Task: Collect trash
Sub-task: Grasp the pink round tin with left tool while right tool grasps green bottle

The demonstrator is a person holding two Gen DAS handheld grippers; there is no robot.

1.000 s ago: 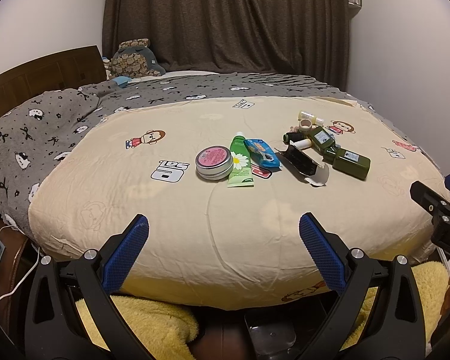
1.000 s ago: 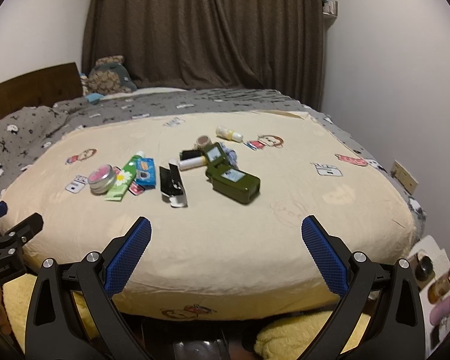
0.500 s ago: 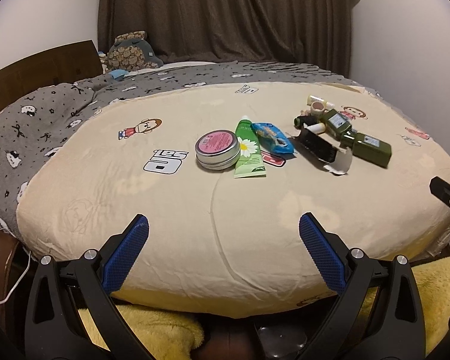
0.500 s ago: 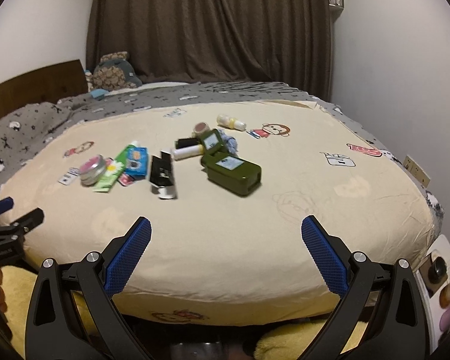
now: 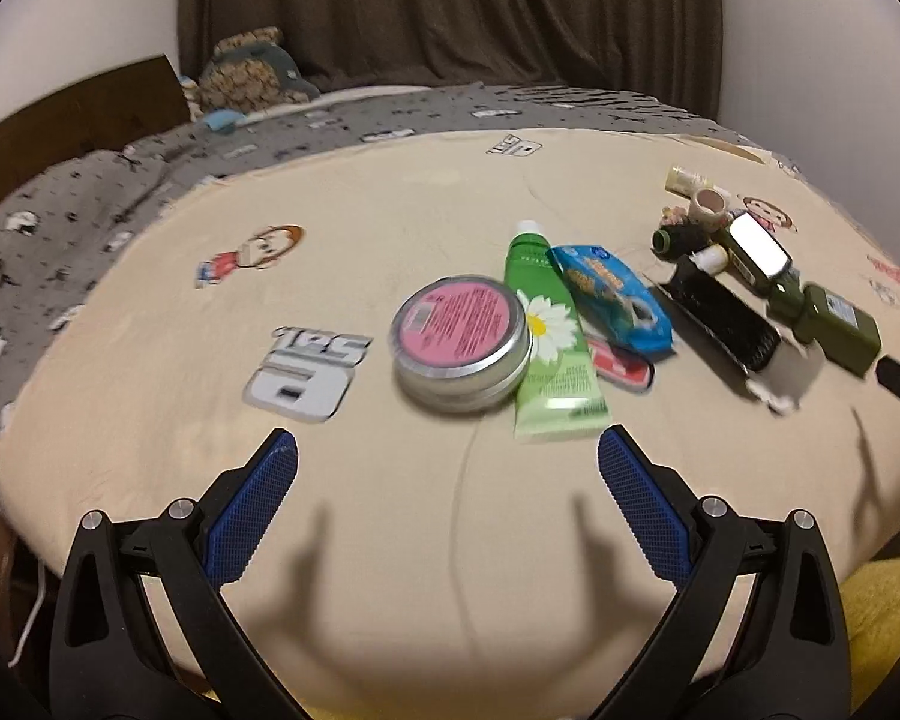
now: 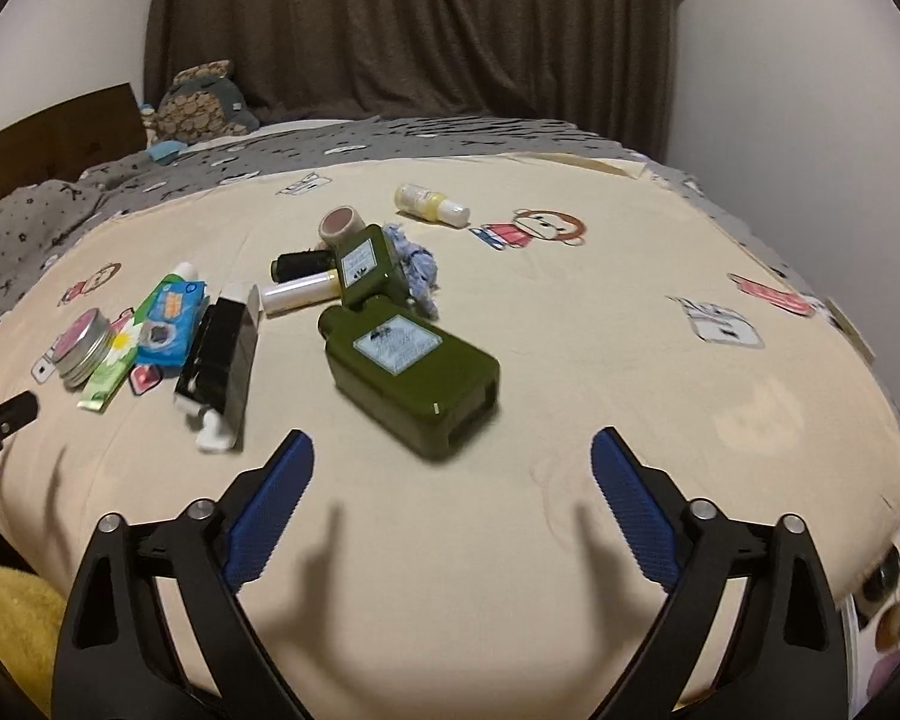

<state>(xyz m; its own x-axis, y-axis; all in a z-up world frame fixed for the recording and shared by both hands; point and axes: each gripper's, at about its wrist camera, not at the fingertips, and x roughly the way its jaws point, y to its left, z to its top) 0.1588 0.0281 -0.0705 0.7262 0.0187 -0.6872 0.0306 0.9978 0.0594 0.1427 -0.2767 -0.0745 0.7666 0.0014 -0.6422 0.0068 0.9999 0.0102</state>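
A: Where did the trash lie?
B: In a loose row across the cream bedspread [image 5: 390, 540]. In the left wrist view a round tin with a pink lid [image 5: 461, 341] sat near the centre, touching a green tube with a daisy [image 5: 549, 348] at its 3 o'clock. A blue wrapper [image 5: 609, 297] lay over that tube's far side.

A: And further right?
B: A black box [image 6: 219, 360] lay just beside the wrapper, then a large olive bottle [image 6: 414, 369] with a smaller olive bottle [image 6: 366, 264] at its 11 o'clock. A small yellow bottle [image 6: 429, 204] lay apart at 12 o'clock.

A: The grippers?
B: The left gripper [image 5: 447, 456] stood wide open with nothing between its jaws, the tin at its 12 o'clock. The right gripper [image 6: 453, 450] was also wide and empty, its jaws having just narrowed slightly, with the large bottle's base between its tips, untouched.

A: Beyond that?
B: A grey patterned blanket [image 6: 42, 222] and dark curtains [image 6: 414, 30].
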